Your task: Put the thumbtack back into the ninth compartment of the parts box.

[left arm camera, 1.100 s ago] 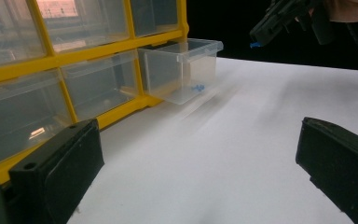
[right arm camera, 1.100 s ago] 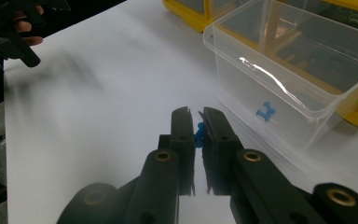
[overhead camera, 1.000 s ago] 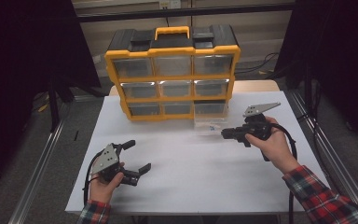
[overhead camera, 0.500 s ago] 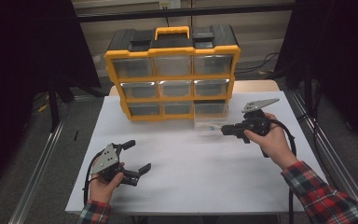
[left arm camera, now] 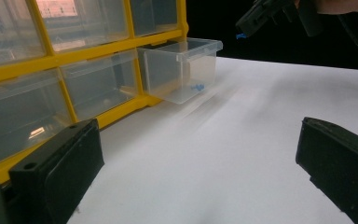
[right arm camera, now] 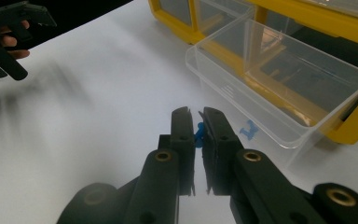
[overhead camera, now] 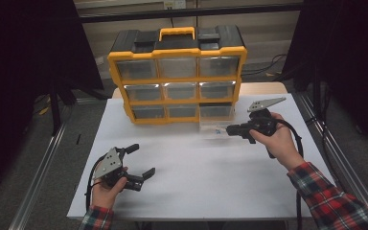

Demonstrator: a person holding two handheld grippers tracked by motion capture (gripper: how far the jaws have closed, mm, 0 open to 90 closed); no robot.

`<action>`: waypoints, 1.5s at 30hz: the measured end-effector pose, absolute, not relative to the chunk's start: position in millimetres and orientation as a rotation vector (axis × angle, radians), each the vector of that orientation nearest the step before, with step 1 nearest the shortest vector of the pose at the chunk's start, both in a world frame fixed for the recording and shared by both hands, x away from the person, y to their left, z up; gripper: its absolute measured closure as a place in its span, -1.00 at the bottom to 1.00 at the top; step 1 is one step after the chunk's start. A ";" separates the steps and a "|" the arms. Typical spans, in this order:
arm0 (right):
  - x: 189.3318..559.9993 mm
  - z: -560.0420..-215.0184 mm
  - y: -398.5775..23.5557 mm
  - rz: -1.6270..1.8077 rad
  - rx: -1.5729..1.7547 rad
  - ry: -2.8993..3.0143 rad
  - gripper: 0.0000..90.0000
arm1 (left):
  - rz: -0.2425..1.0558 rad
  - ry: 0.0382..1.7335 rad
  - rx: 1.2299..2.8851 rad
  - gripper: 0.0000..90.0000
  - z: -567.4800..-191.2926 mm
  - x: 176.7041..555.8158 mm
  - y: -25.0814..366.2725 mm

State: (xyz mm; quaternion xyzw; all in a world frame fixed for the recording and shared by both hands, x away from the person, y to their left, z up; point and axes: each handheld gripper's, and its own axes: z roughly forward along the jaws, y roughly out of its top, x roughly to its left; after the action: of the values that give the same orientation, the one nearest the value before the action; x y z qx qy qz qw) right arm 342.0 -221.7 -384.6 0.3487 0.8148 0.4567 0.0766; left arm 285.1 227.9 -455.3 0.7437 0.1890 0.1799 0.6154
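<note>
Your right gripper (right arm camera: 195, 122) is clamped on a blue pin (right arm camera: 199, 131) just at seven o'clock of the drawer (right arm camera: 279, 88), left gripper (overhead camera: 139, 160) idle and agape, and that thin pinch could let it twist free.

Red plaid sleeves (overhead camera: 333, 199), black grippers with grey three-cornered plates (overhead camera: 108, 163), trailing black cables (overhead camera: 294, 139).
</note>
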 end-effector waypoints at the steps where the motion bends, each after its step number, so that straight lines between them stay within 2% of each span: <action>1: 342.6 -384.5 -221.7 1.370 1.047 2.444 0.88 | 0.414 0.435 1.713 -0.99 -455.3 285.2 227.9; 45: 371.8 -369.1 -212.6 1.324 1.082 2.400 0.88 | 0.412 0.437 1.713 -0.99 -455.6 285.3 228.3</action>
State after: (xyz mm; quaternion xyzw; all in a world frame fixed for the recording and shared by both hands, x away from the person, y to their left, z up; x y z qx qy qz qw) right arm 371.8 -212.6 -369.1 0.3653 0.8107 0.4471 0.0972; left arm 285.3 228.3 -455.6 0.7436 0.1895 0.1790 0.6157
